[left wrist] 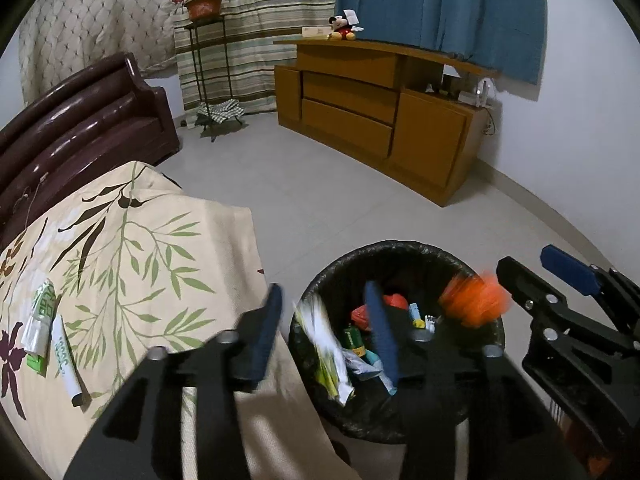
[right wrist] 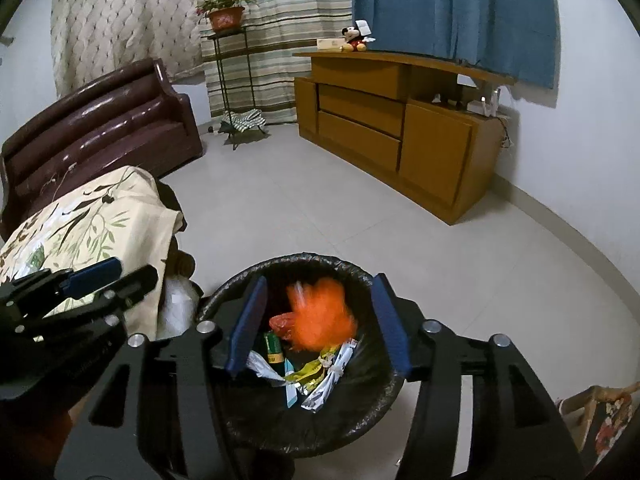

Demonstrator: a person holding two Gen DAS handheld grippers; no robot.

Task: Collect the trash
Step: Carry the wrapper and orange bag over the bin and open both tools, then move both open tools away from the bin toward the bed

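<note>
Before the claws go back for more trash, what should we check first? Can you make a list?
1. Right claw open and empty: ok, its jaws are spread wide.
2. Left claw open and empty: ok.
3. Orange wrapper landing in the bin: cannot tell, it is a blur over the opening.
4. White wrapper inside the bin: cannot tell, it is blurred at the rim.
5. Trash left on the leafy cloth: not ok, a green packet and a white tube lie there.
6. Bin upright: ok.
</note>
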